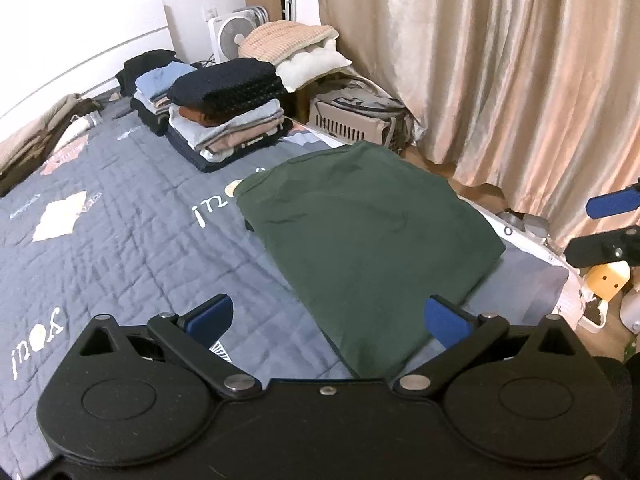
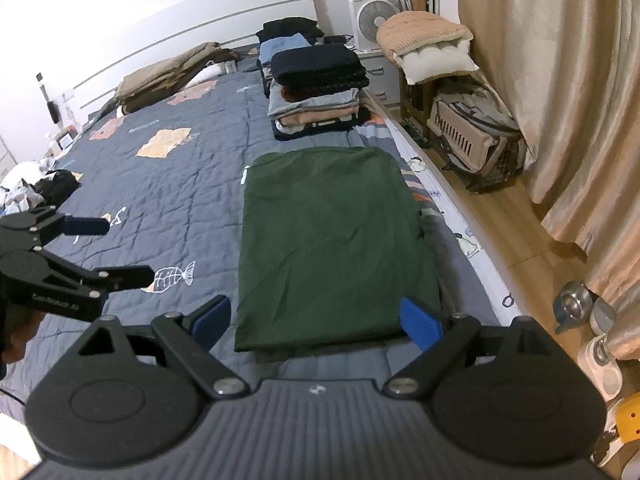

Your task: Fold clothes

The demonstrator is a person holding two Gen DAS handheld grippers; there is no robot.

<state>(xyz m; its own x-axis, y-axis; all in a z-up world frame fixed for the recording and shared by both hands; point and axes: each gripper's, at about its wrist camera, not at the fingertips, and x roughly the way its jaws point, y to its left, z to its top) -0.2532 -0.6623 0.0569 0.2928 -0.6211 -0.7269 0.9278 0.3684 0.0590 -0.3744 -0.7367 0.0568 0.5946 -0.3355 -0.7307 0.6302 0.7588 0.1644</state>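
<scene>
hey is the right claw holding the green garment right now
No, the right claw is open with nothing between its pads, above the near edge of the folded green garment lying flat on the bed.

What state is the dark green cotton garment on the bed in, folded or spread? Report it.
Folded. The dark green cotton garment lies as a neat rectangle with doubled edges on the grey quilted bedspread, no sleeves showing.

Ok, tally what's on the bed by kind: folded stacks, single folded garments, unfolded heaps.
Folded stacks: 2, the near stack topped by a black knit and the far stack behind it
Single folded garments: 1, the green garment
Unfolded heaps: 2, the tan bundle by the headboard and the mixed pile at the far edge
Total: 5
</scene>
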